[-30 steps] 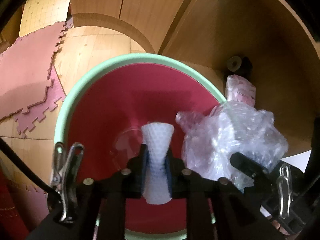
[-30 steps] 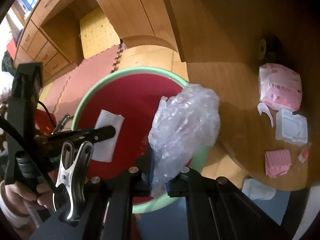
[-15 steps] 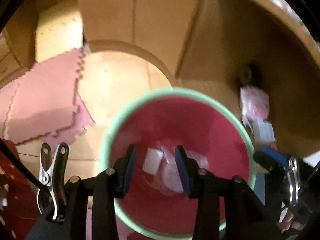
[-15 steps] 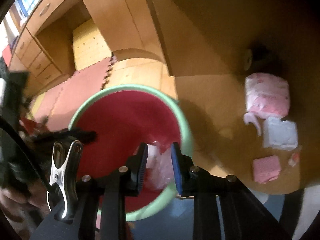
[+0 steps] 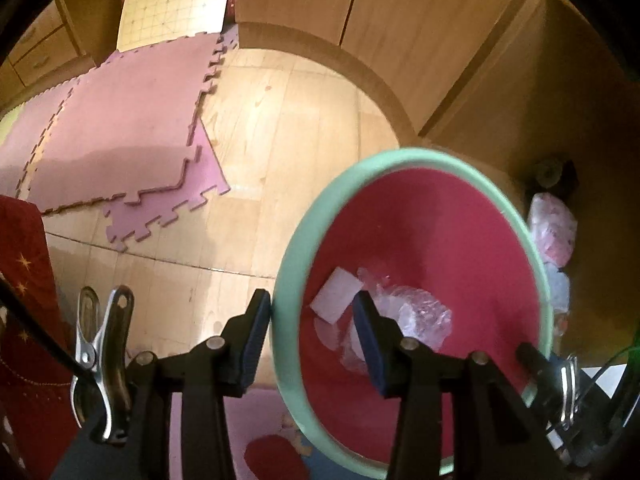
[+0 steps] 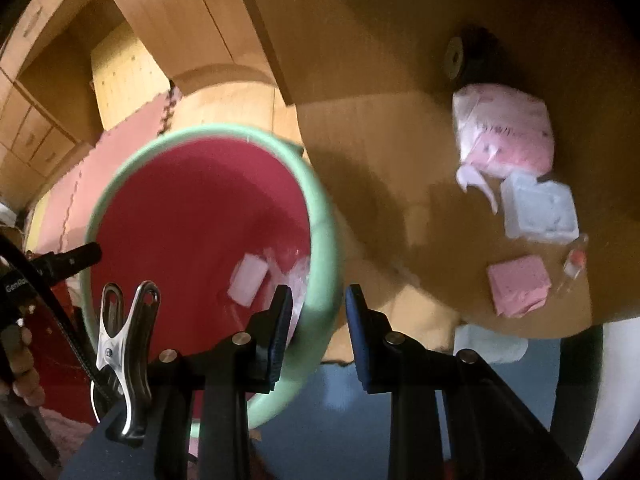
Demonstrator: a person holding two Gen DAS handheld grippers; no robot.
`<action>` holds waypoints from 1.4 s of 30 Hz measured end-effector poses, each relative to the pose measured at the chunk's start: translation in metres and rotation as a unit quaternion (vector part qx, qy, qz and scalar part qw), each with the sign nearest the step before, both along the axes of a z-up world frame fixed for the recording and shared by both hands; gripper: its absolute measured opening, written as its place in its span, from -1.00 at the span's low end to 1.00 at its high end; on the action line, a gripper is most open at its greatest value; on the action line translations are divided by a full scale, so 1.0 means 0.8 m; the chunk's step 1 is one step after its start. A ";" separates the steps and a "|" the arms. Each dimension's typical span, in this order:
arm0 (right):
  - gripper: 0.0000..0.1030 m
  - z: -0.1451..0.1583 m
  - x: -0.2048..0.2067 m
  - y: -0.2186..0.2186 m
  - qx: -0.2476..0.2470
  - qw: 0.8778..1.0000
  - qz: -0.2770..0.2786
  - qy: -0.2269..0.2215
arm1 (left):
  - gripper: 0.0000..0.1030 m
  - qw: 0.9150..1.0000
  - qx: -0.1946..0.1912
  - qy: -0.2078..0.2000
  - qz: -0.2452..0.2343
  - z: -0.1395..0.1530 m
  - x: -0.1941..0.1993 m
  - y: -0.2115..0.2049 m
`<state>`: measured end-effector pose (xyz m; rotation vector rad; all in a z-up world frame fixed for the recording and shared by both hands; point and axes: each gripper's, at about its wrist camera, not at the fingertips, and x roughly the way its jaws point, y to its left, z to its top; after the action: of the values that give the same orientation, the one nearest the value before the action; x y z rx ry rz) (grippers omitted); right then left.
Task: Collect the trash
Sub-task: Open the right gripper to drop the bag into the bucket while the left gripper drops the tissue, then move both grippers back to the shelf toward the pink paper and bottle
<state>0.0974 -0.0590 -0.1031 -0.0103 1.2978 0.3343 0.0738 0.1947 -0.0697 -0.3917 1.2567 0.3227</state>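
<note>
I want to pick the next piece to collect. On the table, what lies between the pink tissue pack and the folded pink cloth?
In the right wrist view, a clear plastic tray lies between the pink tissue pack and the folded pink cloth.

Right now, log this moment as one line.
left gripper: open, empty | right gripper: open, empty | foam sheet, bubble wrap: in bin

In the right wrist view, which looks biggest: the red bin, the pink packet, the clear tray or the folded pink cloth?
1. Red bin, though it is nearest the camera.
2. Pink packet.
3. Clear tray.
4. Folded pink cloth, close to the tray.
</note>
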 end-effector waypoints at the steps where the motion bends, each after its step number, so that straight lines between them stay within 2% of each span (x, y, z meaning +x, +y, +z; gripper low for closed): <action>1: -0.43 -0.006 -0.002 0.003 -0.004 1.000 -0.003 0.007 | -0.11 1.000 0.002 0.005 0.000 -0.004 0.002 -0.001; 5: -0.38 -0.033 -0.002 0.014 -0.005 0.999 -0.021 0.045 | -0.09 1.000 0.009 0.013 -0.005 -0.018 0.008 -0.005; 8: -0.34 -0.042 0.000 0.019 0.015 0.998 -0.036 0.053 | -0.09 0.999 0.037 0.003 -0.013 -0.020 0.011 -0.006; 11: -0.32 -0.038 0.007 0.042 0.009 1.000 -0.015 0.024 | -0.09 0.997 0.072 0.008 -0.014 -0.024 0.016 0.001; 13: -0.32 -0.036 0.010 0.057 0.005 1.000 -0.002 0.004 | -0.07 0.997 0.080 0.005 -0.006 -0.025 0.018 0.010; 18: -0.32 -0.039 0.023 0.082 0.026 1.000 0.003 -0.017 | -0.08 0.997 0.076 -0.014 0.025 -0.025 0.020 0.041; 22: -0.32 -0.042 0.039 0.107 0.042 0.998 0.011 -0.042 | -0.07 0.995 0.088 -0.029 0.040 -0.024 0.027 0.062; 27: -0.32 -0.045 0.055 0.123 0.056 0.997 0.009 -0.058 | -0.07 0.994 0.071 -0.036 0.070 -0.020 0.030 0.079; 29: -0.32 -0.043 0.057 0.123 0.058 0.997 0.008 -0.058 | -0.07 0.994 0.061 -0.035 0.080 -0.019 0.030 0.082; 34: -0.20 -0.033 0.056 0.108 0.085 0.995 0.002 -0.047 | -0.06 0.993 0.068 -0.044 0.083 -0.001 0.028 0.080; 37: 0.01 -0.012 0.052 0.099 0.096 0.993 0.006 -0.068 | -0.05 0.992 0.069 -0.058 0.086 0.014 0.024 0.078; 42: 0.05 0.018 0.035 0.083 0.101 0.991 0.011 -0.091 | -0.05 0.990 0.091 -0.084 0.067 0.044 0.016 0.062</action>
<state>0.1250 0.0075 -0.0890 0.1142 1.0785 0.4730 0.0866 0.2439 -0.0345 -0.3393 1.0292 0.5045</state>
